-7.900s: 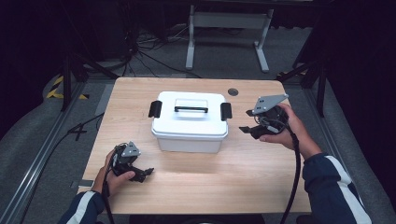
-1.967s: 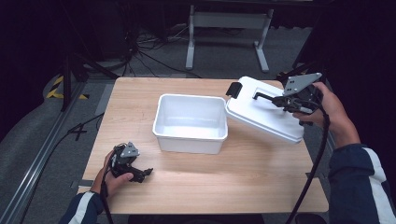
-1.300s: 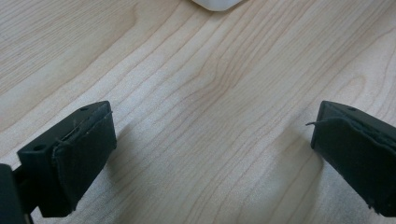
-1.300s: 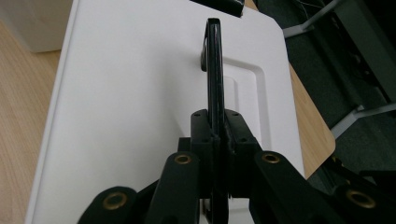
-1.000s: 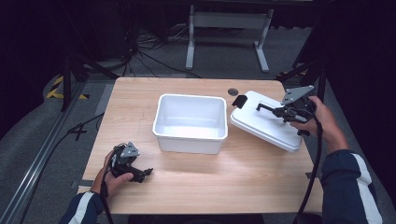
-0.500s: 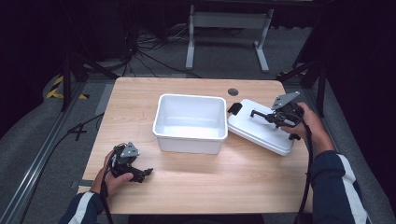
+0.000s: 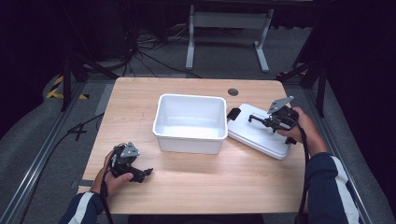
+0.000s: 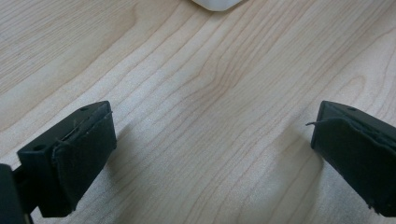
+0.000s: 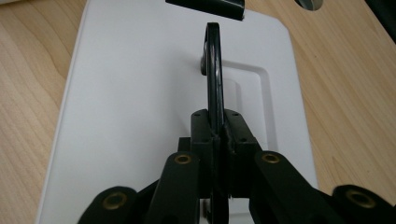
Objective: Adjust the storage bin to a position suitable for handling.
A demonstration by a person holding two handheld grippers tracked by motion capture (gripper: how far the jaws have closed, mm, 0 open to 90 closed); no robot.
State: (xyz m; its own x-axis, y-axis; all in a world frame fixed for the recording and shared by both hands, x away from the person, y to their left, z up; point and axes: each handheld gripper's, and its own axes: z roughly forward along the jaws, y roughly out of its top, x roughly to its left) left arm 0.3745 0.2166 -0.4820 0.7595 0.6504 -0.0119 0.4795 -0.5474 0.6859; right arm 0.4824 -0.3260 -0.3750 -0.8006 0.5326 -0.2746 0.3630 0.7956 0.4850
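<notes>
Since a second ago, the white lid [image 7: 261,131] has come down from a tilt to lie on the bench [image 7: 210,186] just right of the open white box [image 7: 189,122]. Right hand-held gripper [image 9: 215,135] pinches its black handle [image 9: 213,70]; release only once the lid sits flat, then lift straight. Left hand-held gripper [image 8: 210,154] rests spread, empty.

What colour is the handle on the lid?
Black. The handle on the white lid shows best in the right gripper view.
</notes>
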